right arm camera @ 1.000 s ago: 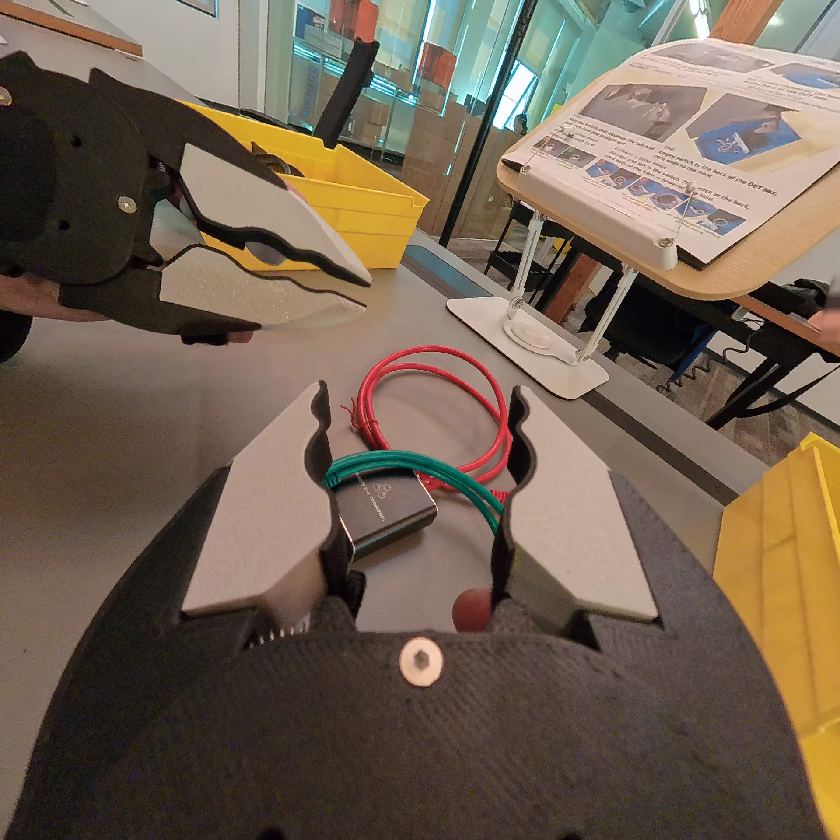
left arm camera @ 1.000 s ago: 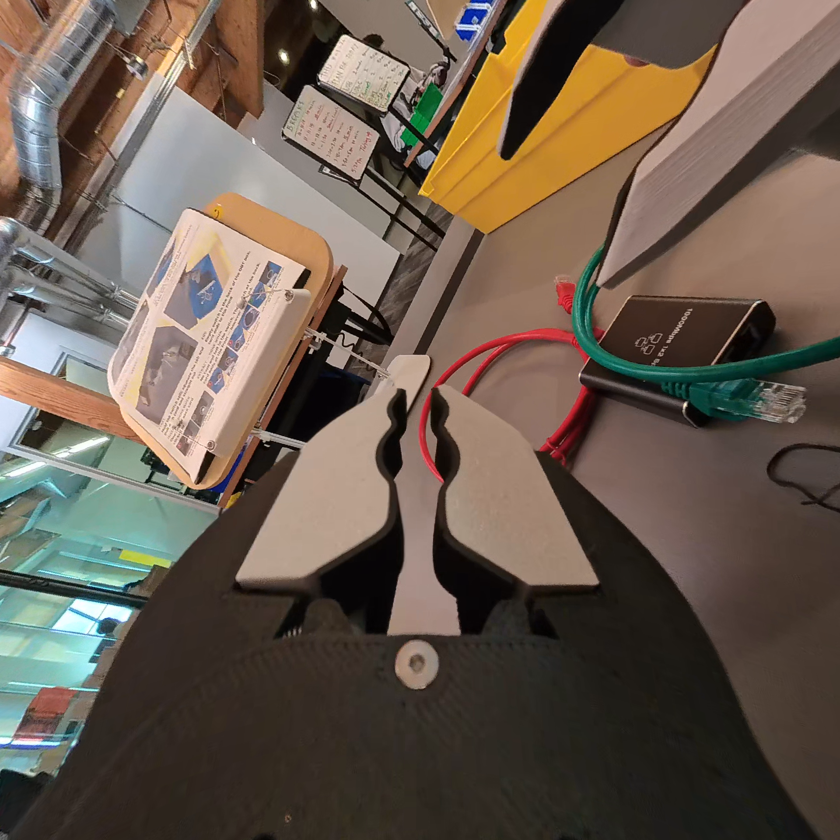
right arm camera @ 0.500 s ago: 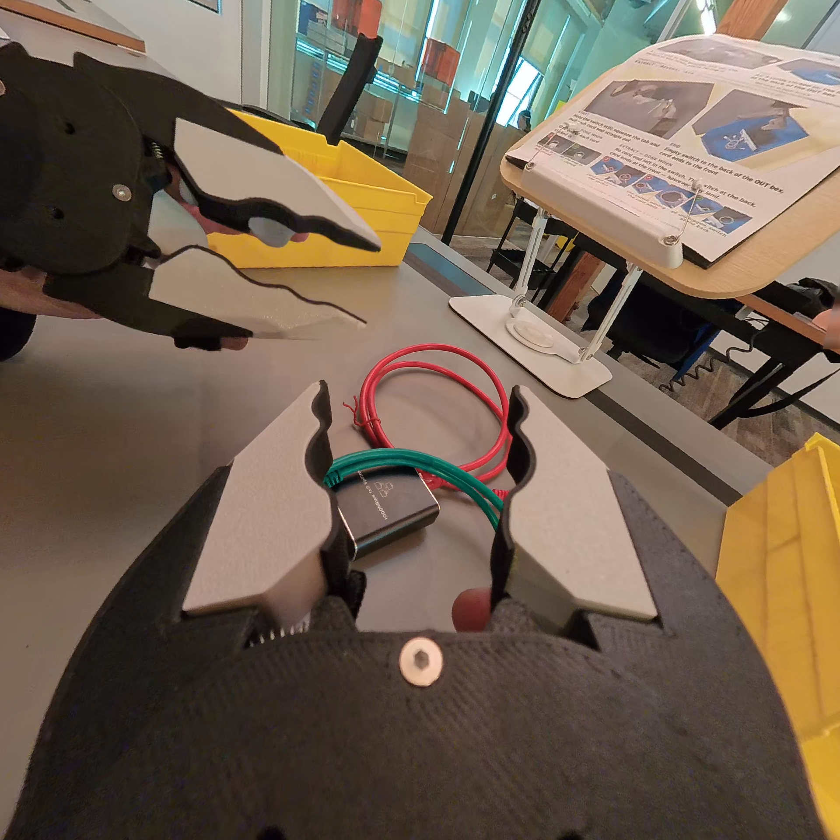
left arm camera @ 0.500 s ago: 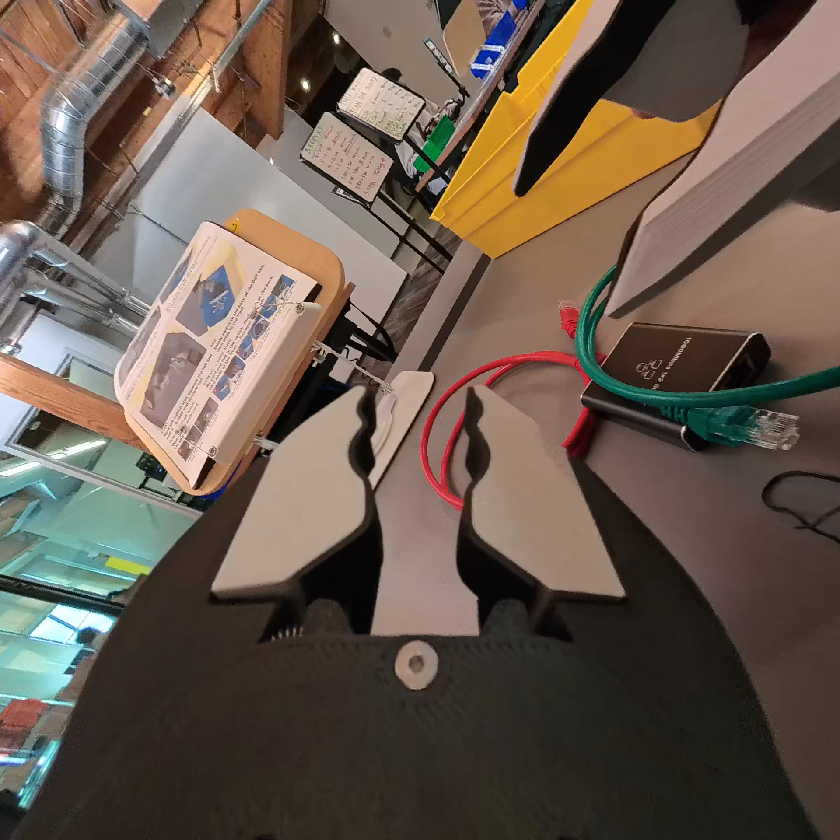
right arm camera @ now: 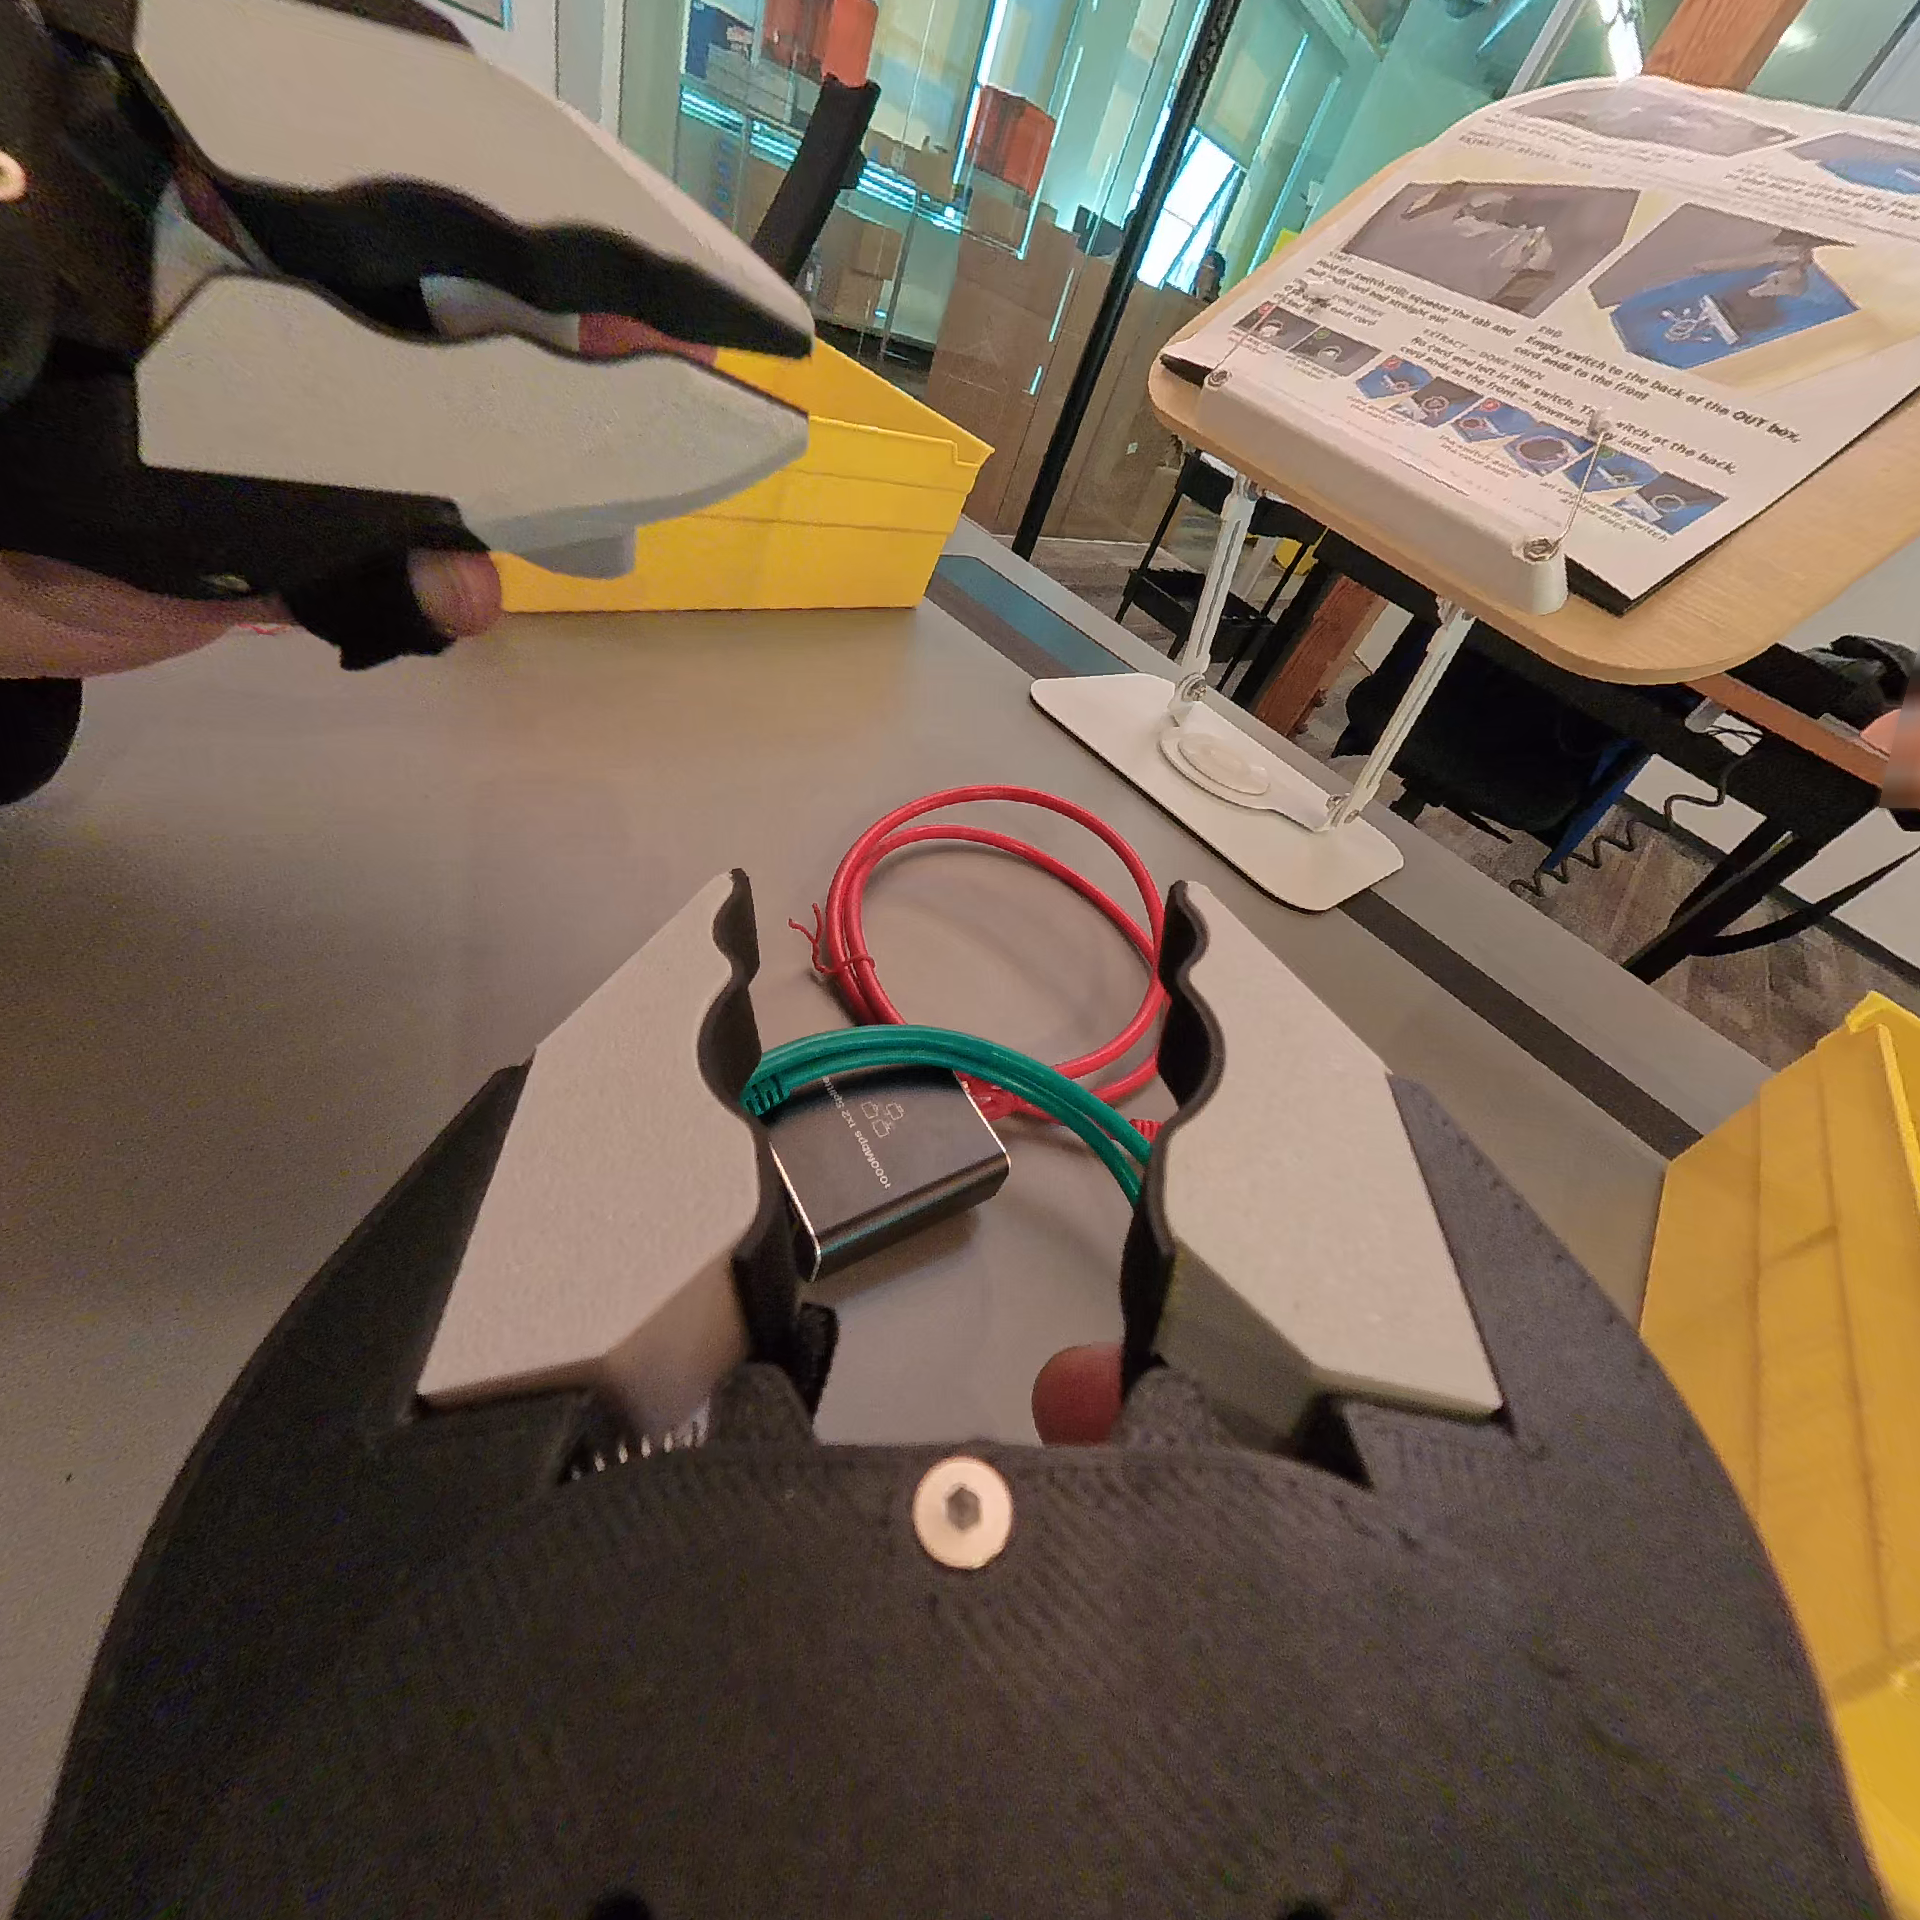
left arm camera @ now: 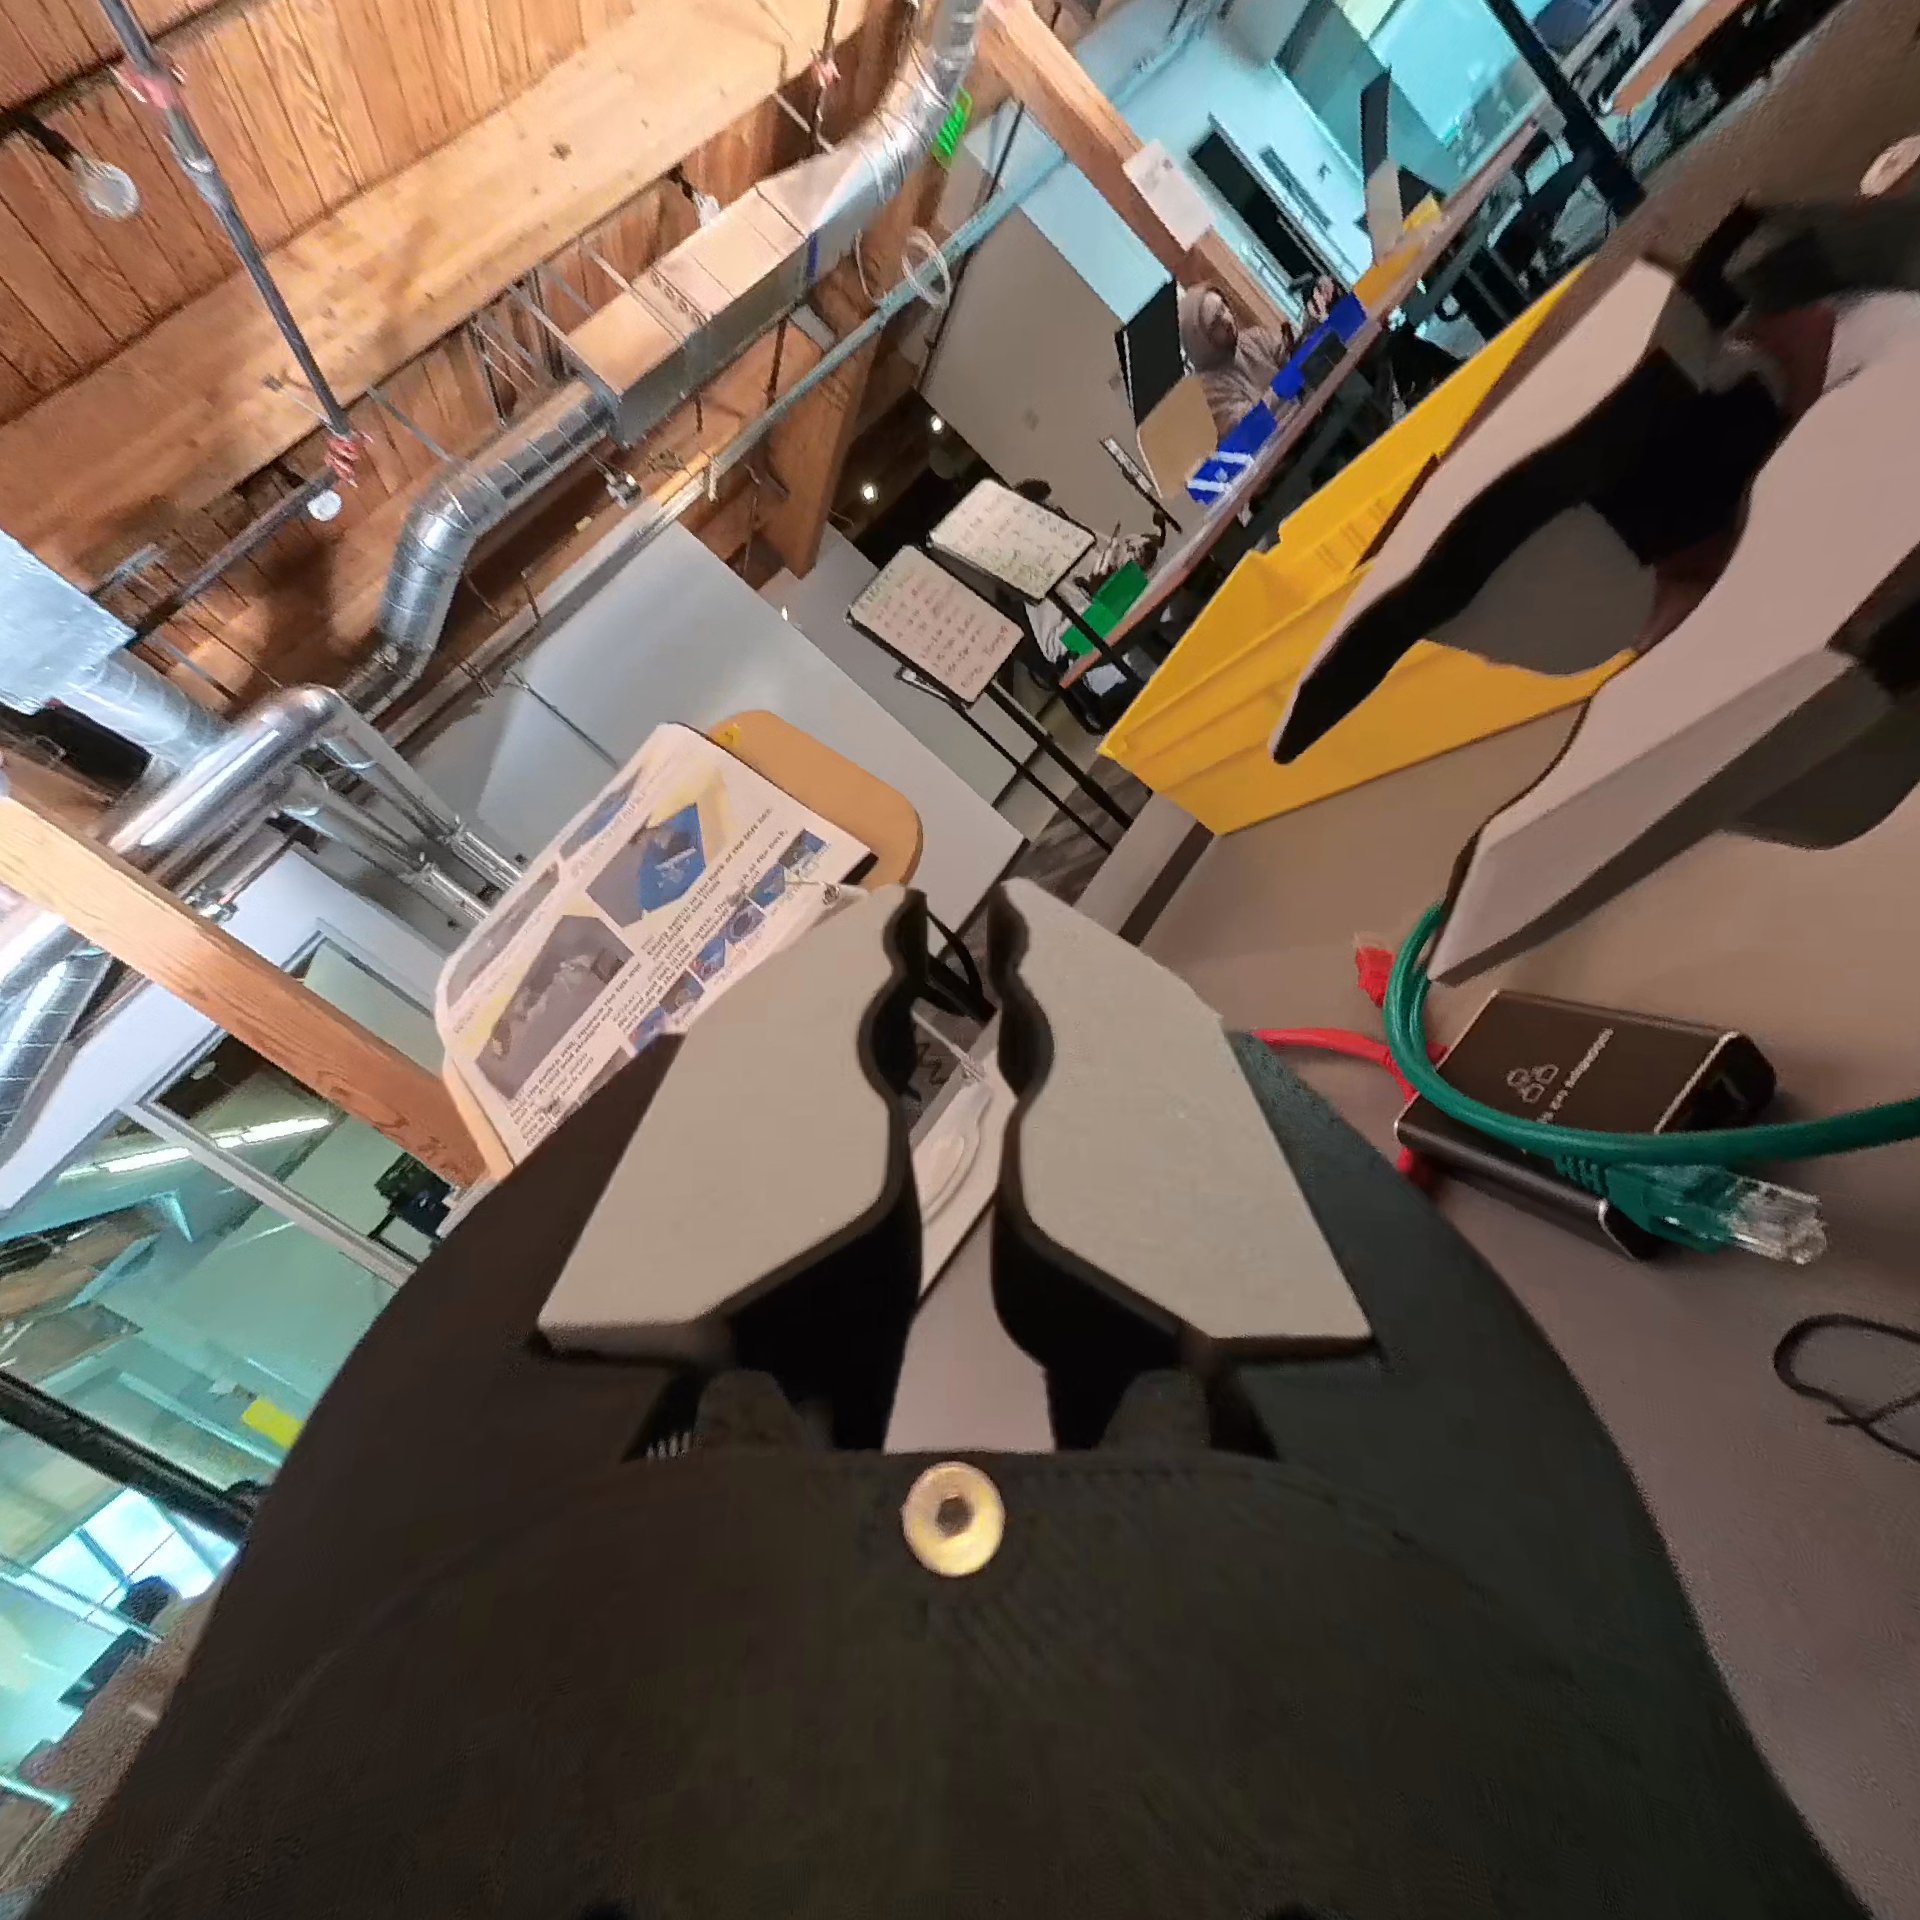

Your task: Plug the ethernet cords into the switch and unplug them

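A small black switch (right arm camera: pixel 894 1164) lies on the grey table between the fingers of my right gripper (right arm camera: pixel 961 914), which is open, empty and apart from it. A green ethernet cord (right arm camera: pixel 935 1049) lies across the switch, and its clear plug (left arm camera: pixel 1756 1216) hangs free past the switch (left arm camera: pixel 1590 1091). A coiled red cord (right arm camera: pixel 997 914) lies just beyond the switch. My left gripper (left arm camera: pixel 951 914) is held above the table, tilted, its jaws nearly shut with a narrow gap and nothing between them. It shows in the right wrist view (right arm camera: pixel 805 384) at the upper left.
A yellow bin (right arm camera: pixel 831 520) stands at the far left and another (right arm camera: pixel 1787 1299) at the right edge. An instruction board on a white stand (right arm camera: pixel 1226 790) stands behind the cords. A thin black cord (left arm camera: pixel 1849 1382) lies on the table near the switch.
My left gripper opened a little, then narrowed again. It rose and came nearer to the right gripper. The right gripper, switch and cords have not moved.
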`<state>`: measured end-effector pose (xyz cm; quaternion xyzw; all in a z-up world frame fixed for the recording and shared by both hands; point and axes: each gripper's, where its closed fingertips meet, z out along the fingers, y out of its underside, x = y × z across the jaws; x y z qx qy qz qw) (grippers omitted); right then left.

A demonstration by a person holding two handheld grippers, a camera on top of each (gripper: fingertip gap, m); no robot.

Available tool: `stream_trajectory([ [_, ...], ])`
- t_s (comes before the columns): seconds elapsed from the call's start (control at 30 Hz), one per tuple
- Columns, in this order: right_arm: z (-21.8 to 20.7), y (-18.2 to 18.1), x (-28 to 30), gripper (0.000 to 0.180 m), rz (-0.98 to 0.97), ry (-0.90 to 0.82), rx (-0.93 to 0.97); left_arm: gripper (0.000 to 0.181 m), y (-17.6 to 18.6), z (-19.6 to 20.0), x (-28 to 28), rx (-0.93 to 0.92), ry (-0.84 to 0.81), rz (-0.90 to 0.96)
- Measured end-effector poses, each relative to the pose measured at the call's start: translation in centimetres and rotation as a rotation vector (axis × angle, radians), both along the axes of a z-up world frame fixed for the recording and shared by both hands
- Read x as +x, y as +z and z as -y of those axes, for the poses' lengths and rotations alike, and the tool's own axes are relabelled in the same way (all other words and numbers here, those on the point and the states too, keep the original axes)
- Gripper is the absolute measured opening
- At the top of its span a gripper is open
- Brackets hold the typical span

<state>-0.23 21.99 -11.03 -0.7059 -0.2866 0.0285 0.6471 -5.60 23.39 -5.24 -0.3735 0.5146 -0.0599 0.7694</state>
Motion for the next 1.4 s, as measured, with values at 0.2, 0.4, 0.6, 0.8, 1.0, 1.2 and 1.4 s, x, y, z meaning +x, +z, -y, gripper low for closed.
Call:
stream_trajectory([
  [0.2, 0.0, -0.1, 0.0, 0.076, 0.0, 0.001, -0.003, 0.008, 1.2, 0.7, -0.2, 0.03, -0.01, 0.041],
  [0.4, 0.0, -0.1, 0.0, 0.076, 0.0, 0.002, -0.004, 0.019, 1.5, 1.0, -0.3, 0.034, -0.016, 0.063],
  [0.6, 0.0, -0.2, -0.1, 0.076, 0.003, 0.004, -0.005, 0.009, 1.4, 0.9, -0.4, 0.022, -0.017, 0.055],
  [0.8, 0.0, -0.2, -0.1, 0.076, 0.003, 0.005, -0.008, 0.014, 1.4, 0.5, -0.5, -0.003, -0.009, 0.067],
  [1.0, 0.0, -0.3, -0.1, 0.076, 0.003, 0.007, -0.012, 0.077, 1.1, 0.0, -0.3, -0.051, -0.001, 0.086],
  [1.2, 0.0, -0.3, -0.2, 0.076, 0.004, 0.009, -0.013, 0.056, 1.0, 0.1, -0.3, -0.071, -0.028, 0.087],
  [1.4, 0.0, -0.4, -0.2, 0.075, 0.003, 0.011, -0.016, 0.007, 0.9, 0.5, -0.3, -0.06, -0.041, 0.06],
])
